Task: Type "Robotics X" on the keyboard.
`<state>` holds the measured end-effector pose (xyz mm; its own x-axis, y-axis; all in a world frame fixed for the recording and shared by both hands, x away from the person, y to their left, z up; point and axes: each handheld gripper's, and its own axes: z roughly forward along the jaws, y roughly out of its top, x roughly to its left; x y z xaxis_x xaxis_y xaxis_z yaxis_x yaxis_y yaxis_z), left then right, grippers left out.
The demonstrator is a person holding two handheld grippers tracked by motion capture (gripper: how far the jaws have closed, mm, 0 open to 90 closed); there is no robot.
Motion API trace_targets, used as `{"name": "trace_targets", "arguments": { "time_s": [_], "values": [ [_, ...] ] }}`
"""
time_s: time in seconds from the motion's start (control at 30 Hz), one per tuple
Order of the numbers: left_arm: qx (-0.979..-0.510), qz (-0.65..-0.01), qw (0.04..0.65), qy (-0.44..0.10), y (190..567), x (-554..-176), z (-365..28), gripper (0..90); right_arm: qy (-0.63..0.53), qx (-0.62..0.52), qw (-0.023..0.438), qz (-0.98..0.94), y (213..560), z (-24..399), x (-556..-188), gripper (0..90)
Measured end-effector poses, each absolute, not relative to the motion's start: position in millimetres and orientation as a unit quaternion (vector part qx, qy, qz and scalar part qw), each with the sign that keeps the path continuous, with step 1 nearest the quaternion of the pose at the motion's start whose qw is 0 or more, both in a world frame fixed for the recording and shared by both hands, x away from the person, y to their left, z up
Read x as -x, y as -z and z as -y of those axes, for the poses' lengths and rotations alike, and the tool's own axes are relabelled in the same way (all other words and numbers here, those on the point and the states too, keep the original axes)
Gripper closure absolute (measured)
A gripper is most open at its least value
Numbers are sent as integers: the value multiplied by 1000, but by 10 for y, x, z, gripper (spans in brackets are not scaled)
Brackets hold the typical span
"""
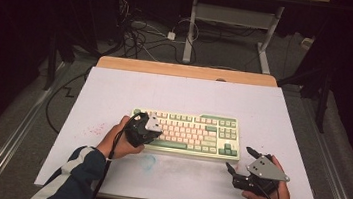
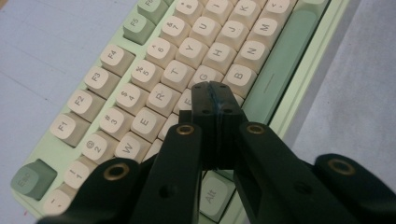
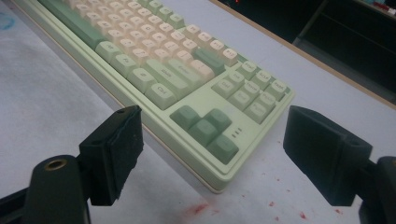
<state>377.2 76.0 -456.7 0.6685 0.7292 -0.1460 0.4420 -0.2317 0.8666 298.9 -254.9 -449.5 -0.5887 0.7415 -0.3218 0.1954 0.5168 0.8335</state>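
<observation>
**Left tool poised over the keys, jaws pressed together**

Left tool (image 2: 215, 100) hangs with its jaws shut on nothing, their joined tips low over the letter rows of the keyboard (image 1: 187, 132), near the F and G keys (image 2: 205, 76); whether they touch a cap I cannot tell. From above, this left tool (image 1: 144, 130) sits over the keyboard's left end, held in the left hand (image 1: 118, 138).

The keyboard lies flat at the middle of the tabletop (image 1: 115, 92), long side facing the person. It looks like a stiff plastic board with some weight, unlikely to slide under a light press. Its cream and green caps are small, smooth and domed, so a closed tip could skid off an edge; pressing straight down on a cap's centre seems safest. To lift the board, the long green case edges offer the best hold, not the caps, which might pull off.

Right tool (image 1: 241, 165) rests near the keyboard's right corner, jaws spread wide and holding nothing, well clear of the arrow keys (image 3: 205, 128).

No containers stand on the tabletop. Faint red and blue stains mark its white surface.
</observation>
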Motion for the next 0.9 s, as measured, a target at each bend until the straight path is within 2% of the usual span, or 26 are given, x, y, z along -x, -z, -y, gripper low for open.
{"name": "trace_targets", "arguments": {
  "time_s": [0.9],
  "values": [
    [-774, -382, 482, -152, 4643, -3795, -761, 870, -382, -287, 348, -806, 4526, 2520, -2995, 214]
  ]
}}
